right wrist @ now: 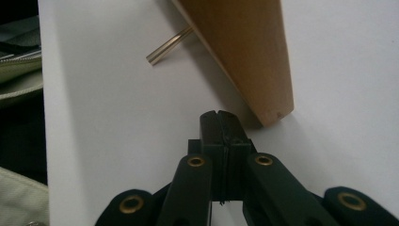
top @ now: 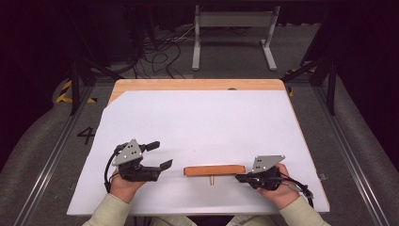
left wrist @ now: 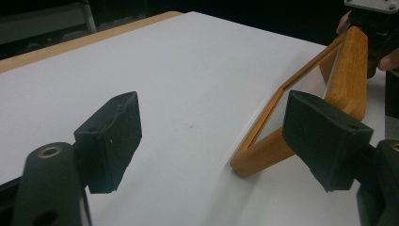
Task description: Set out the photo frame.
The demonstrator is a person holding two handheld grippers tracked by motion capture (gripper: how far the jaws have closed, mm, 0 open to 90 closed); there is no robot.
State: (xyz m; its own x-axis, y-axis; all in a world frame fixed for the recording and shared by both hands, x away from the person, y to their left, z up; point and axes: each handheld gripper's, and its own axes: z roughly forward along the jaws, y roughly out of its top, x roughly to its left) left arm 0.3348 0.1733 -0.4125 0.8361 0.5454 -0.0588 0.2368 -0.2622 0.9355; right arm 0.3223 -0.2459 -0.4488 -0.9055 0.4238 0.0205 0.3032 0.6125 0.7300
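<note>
Fingers of right gripper [right wrist: 220, 123] pressed flat together, nothing between them, tips just short of the frame's [top: 214, 170] near corner. In the high view, same gripper [top: 241, 178] at the frame's right end, low on the table [top: 197, 117]. Contact with the wood: cannot tell; looks just beside, perhaps touching.

Fingers of left gripper [left wrist: 226, 136] spread wide, empty, aimed along the table toward the frame's left end; right finger [left wrist: 324, 139] overlaps that end in its own view, left finger [left wrist: 110, 141] over bare white surface. In the high view, left gripper [top: 157, 155] stands near the frame, clearly apart from it.

Frame: orange-brown wood, standing on its long edge near the front of the table, between the two grippers, leaning back. Glazed face toward the far side, pale reflection in the pane. Thin brass-coloured peg [right wrist: 169, 44] projecting from the back toward the person, tip on the table, apparently the prop.

Step judged: approach, with the frame bracketed end to end and no grasp taken. Next move likely calls for closing the left fingers over the left upright while the right end is steadied. Light squeeze, since the frame rests on edge and peg alone and could tip or slide.
</note>
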